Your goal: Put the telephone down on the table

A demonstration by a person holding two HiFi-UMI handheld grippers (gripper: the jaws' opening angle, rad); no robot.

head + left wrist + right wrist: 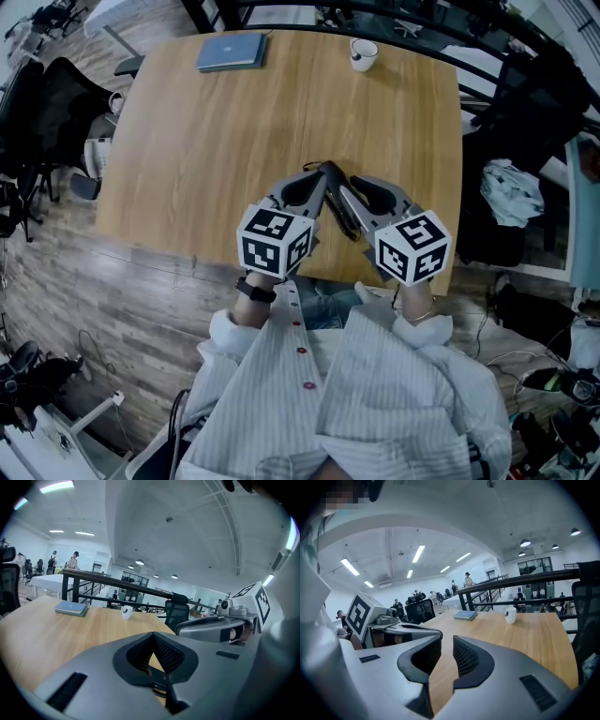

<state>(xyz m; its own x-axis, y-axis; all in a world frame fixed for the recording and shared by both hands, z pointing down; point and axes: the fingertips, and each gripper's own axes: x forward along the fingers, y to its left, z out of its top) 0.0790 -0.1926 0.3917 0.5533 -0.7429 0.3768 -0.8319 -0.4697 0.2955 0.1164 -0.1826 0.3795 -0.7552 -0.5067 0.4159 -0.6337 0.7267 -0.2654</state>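
Observation:
The telephone (342, 208), a slim black handset with a thin cord, lies near the front edge of the wooden table (206, 141), between and below my two grippers. Just left of its far end hovers my left gripper (322, 178), its tips touching with nothing pinched between them. In the left gripper view (153, 637), a bit of the black telephone (164, 692) and its coiled cord shows through the gap behind the tips. My right gripper (347, 187) is above the handset. In the right gripper view (446, 639) its jaws stand a narrow gap apart with only bare wood between them.
A blue book (231, 51) and a white cup (364, 54) sit at the table's far edge. A black office chair (47, 103) stands to the left. At the right are a dark chair with a cloth bundle (511, 192) and cables on the floor.

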